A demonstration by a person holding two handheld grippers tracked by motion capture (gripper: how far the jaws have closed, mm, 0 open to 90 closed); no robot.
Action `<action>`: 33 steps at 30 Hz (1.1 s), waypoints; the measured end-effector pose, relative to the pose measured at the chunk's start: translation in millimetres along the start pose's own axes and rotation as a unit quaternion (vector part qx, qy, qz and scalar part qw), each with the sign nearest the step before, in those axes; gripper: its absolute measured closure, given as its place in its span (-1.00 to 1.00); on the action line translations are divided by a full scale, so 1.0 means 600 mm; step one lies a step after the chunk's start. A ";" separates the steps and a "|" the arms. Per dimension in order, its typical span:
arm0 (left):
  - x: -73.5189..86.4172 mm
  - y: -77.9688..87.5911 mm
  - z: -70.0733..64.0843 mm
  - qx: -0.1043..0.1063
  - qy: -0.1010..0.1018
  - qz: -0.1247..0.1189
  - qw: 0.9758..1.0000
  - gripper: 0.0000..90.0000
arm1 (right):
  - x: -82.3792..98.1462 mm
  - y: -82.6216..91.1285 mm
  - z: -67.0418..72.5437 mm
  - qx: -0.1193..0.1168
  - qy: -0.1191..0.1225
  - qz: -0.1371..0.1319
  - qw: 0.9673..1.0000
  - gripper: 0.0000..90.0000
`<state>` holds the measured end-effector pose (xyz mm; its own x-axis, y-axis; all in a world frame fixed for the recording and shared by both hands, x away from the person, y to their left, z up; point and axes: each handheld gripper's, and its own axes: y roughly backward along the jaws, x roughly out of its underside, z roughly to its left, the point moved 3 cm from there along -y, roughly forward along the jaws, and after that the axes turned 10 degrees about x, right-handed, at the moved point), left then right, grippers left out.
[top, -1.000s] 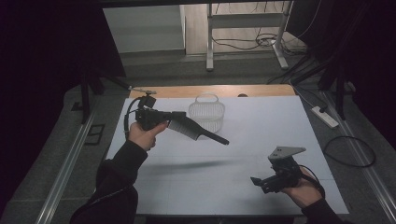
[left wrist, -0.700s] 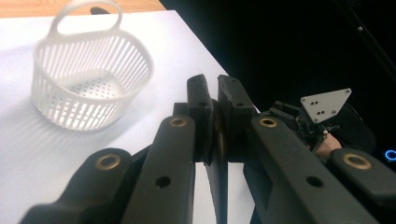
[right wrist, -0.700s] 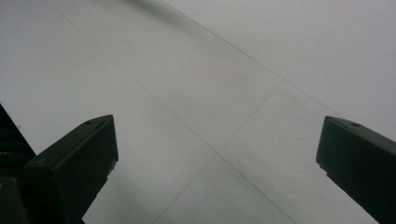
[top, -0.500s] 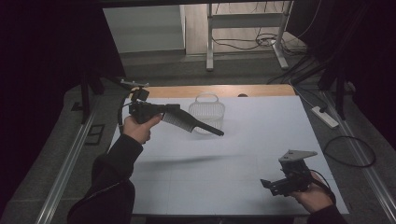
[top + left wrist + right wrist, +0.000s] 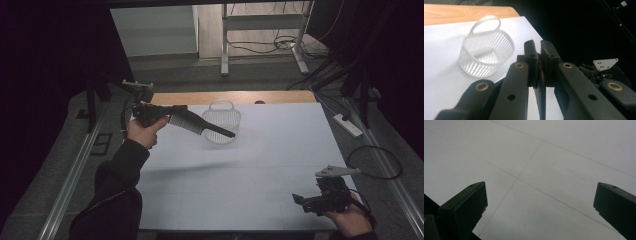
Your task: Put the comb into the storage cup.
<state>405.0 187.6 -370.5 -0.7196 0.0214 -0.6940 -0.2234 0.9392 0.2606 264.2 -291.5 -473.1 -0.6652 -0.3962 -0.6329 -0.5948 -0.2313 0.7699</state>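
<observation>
Overhead, left gripper (image 5: 182, 119) clamped on dark comb (image 5: 205, 126) above white basket (image 5: 221, 123); right gripper (image 5: 540, 202) wide apart.

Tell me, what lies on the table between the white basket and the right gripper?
Nothing: the high view shows bare white table between basket and right gripper.

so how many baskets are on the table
1. The basket stands on the white table near its far edge, left of centre, and the left gripper, shut on a thin dark thing, hangs close above it.
</observation>
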 end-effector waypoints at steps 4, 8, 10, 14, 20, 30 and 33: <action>-0.005 0.005 0.002 -0.007 0.001 -0.005 1.000 0.86 | 0.006 0.008 -0.003 0.012 -0.006 0.001 1.000 -1.00; -0.010 0.007 0.005 -0.014 0.003 -0.009 1.000 0.86 | 0.008 0.011 -0.003 0.017 -0.004 0.003 1.000 -1.00; -0.012 0.007 0.007 -0.020 0.003 -0.013 1.000 0.86 | 0.009 0.012 -0.002 0.018 -0.003 0.002 1.000 -1.00; -0.016 0.005 0.013 -0.028 0.005 -0.015 0.999 0.86 | 0.010 0.015 -0.003 0.019 -0.006 -0.001 1.000 -1.00; -0.028 -0.002 0.022 -0.040 0.006 -0.017 0.999 0.86 | 0.011 0.018 -0.004 0.019 -0.007 -0.007 1.000 -1.00; -0.041 -0.016 0.043 -0.058 0.011 -0.021 0.998 0.86 | 0.012 0.021 -0.004 0.019 -0.008 -0.016 1.000 -1.00; -0.044 -0.019 0.048 -0.061 0.013 -0.021 0.998 0.86 | 0.012 0.020 -0.004 0.020 -0.007 -0.015 1.000 -1.00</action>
<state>445.6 186.2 -374.3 -0.7238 -0.0279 -0.6895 -0.3313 0.8905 0.3117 253.4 -299.1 -468.1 -0.6534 -0.3773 -0.6563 -0.6311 -0.2074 0.7475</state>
